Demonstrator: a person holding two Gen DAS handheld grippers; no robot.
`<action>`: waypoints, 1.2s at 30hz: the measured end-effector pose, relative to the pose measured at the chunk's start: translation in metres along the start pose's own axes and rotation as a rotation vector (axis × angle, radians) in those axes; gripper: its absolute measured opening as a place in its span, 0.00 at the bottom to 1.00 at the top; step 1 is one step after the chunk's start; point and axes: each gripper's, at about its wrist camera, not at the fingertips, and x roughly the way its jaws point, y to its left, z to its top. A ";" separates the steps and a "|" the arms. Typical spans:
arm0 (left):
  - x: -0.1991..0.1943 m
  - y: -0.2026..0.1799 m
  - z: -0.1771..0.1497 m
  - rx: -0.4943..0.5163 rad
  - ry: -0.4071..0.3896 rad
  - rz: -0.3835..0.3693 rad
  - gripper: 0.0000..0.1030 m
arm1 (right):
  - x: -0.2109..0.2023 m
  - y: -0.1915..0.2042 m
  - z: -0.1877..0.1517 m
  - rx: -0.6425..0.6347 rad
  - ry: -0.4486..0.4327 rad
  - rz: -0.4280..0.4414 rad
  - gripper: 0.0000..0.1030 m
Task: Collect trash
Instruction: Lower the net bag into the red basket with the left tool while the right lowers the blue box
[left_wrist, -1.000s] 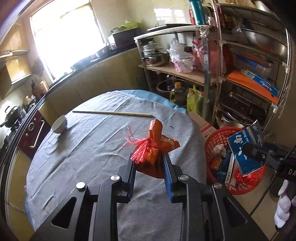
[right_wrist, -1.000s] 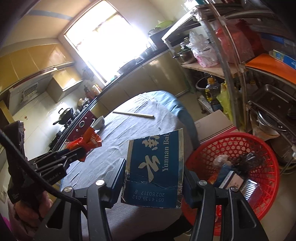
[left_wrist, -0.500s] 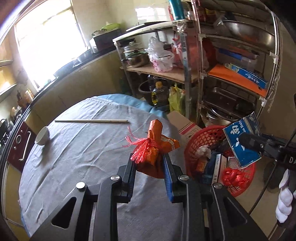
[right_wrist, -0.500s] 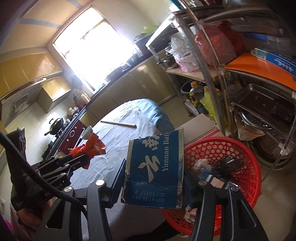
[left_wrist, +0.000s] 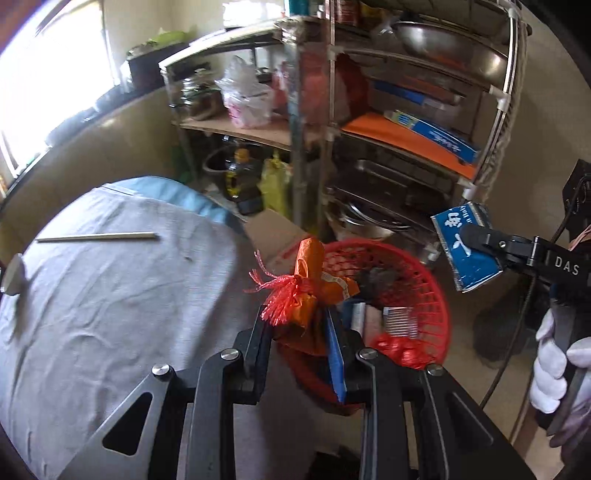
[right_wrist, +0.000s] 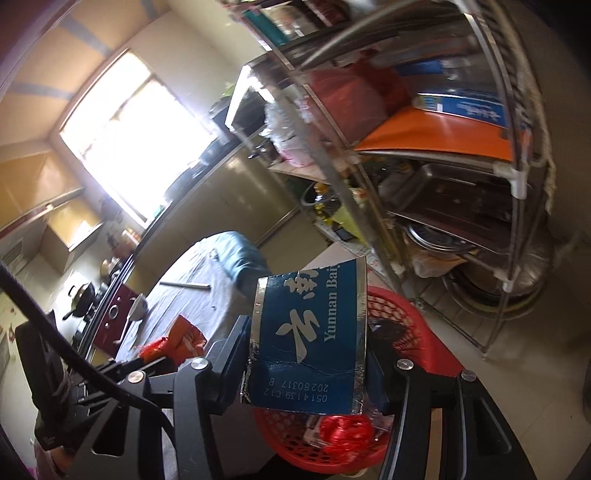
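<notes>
- The left gripper (left_wrist: 301, 325) is clamped on an orange wrapper (left_wrist: 306, 291) bundled with a scrap of red mesh netting (left_wrist: 282, 295); its 2 jaws press the bundle from either side; the bundle hangs over the near left rim of the red basket (left_wrist: 424, 291), right at the table's edge.
- The right gripper (right_wrist: 306, 363) is clamped on a flattened blue carton (right_wrist: 310, 339) with white lettering and silver foil edges; the carton stands upright between the jaws, above the red basket; in the left wrist view that carton sits to the right of the basket, held out by a white-gloved hand (left_wrist: 557, 369).
- The basket stands on the floor between the table and a metal shelf rack (left_wrist: 388, 147); it already holds cartons, dark scraps and a red crumpled piece.
- On the grey tablecloth (left_wrist: 110, 295), well left of the basket, lie a pair of chopsticks (left_wrist: 96, 237) and, nearer the left edge, a small bowl (left_wrist: 13, 275).
</notes>
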 end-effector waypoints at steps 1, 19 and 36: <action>0.002 -0.002 0.000 0.002 0.005 -0.005 0.28 | -0.001 -0.005 0.000 0.011 -0.002 -0.008 0.56; 0.048 -0.040 0.005 0.064 0.088 0.014 0.28 | -0.007 -0.050 -0.008 0.089 -0.001 -0.060 0.56; 0.066 -0.047 0.003 0.090 0.126 0.052 0.28 | -0.001 -0.055 -0.017 0.117 0.032 -0.035 0.56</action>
